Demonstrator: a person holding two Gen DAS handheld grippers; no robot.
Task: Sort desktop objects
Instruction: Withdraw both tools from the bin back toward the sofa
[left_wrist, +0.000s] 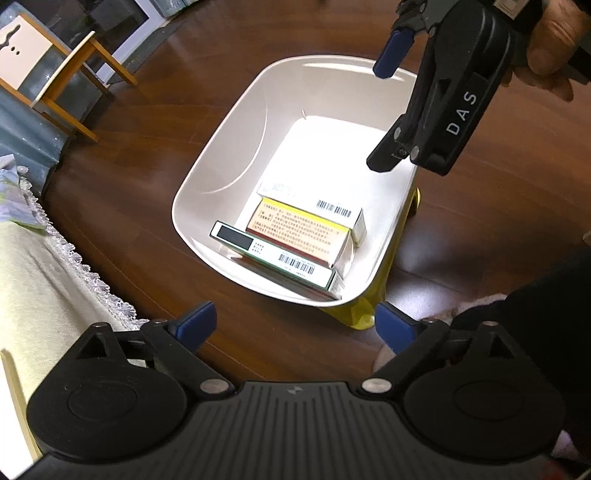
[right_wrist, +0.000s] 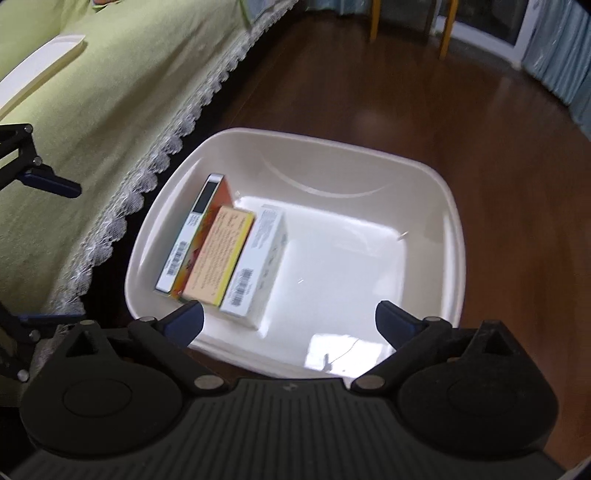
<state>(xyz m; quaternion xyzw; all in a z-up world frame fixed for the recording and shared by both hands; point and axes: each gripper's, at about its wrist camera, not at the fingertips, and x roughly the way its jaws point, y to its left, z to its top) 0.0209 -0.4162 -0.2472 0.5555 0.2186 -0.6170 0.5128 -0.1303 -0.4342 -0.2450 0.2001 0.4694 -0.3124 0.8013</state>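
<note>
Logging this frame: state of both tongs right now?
Left tongs: open, holding nothing, hovering near the basin.
Right tongs: open, holding nothing, above the basin; the three boxes lie inside it.

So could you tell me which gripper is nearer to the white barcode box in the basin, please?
Right, as far as the views show. The right gripper hovers open just above the white barcode box at the basin rim; the left gripper hangs open outside the rim.
</note>
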